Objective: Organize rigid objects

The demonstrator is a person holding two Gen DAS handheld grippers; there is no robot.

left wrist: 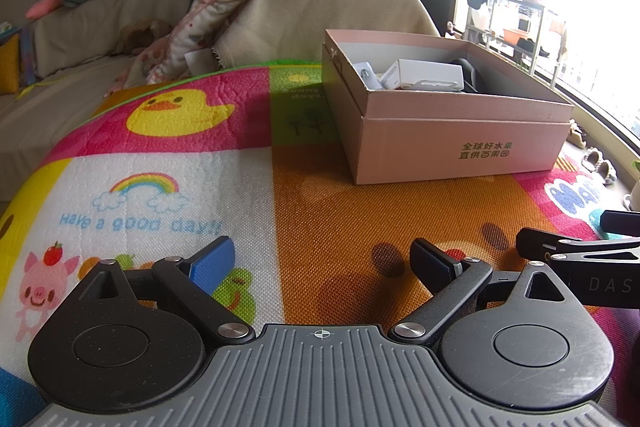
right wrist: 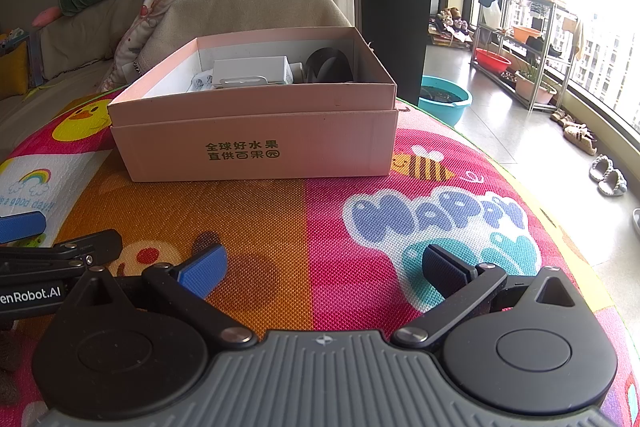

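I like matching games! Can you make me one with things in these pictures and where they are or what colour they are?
Things:
1. pink cardboard box
2. white carton
3. teal basin
4. yellow duck picture

Places:
a. inside the box
b. on the tiled floor
c. printed on the mat
d. standing on the play mat

Pairs: 1-d, 2-a, 3-b, 4-c

The pink box [right wrist: 256, 143] walls hide most of the white packages [right wrist: 252, 70] and dark object [right wrist: 329, 65] inside.

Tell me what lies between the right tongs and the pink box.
Only bare play mat: the right wrist view shows nothing on the orange and pink squares between the open right tongs and the box.
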